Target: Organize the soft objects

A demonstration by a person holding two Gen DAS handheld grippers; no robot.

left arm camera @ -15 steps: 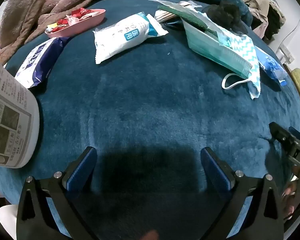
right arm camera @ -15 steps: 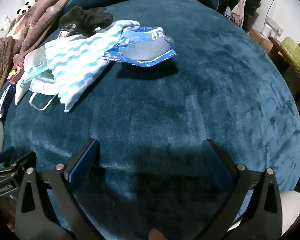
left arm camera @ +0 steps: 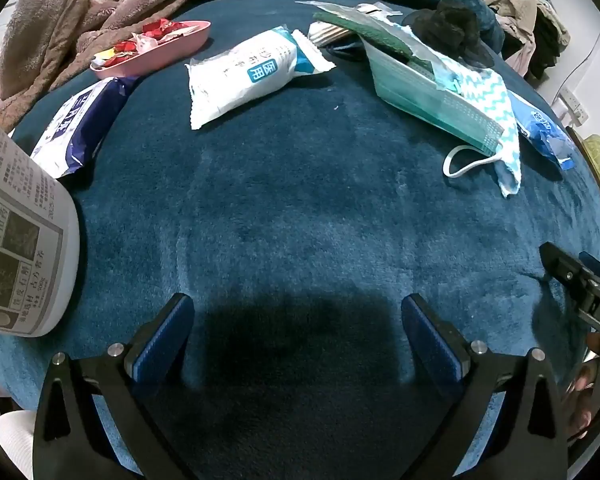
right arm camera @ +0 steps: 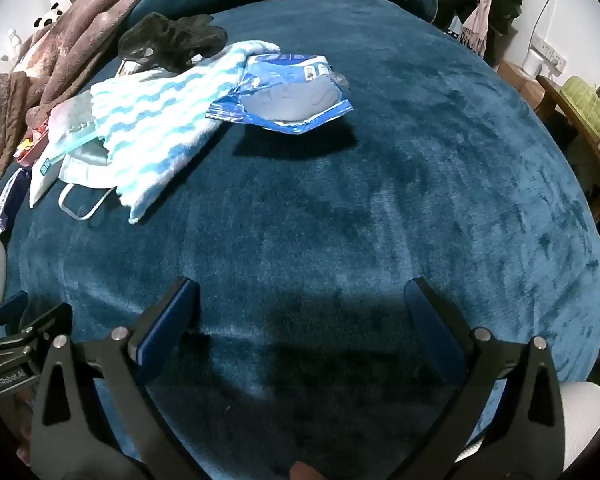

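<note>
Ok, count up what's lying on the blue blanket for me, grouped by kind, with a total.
Sealed packets: 3, white, navy, blue
Cloths: 2, wavy striped, black
Face mask stacks: 1
Pink candy trays: 1
Total: 7
Some further items under the masks are too hidden to count.

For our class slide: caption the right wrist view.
Open right tool over blue blanket, facing striped cloth and blue packet.
</note>
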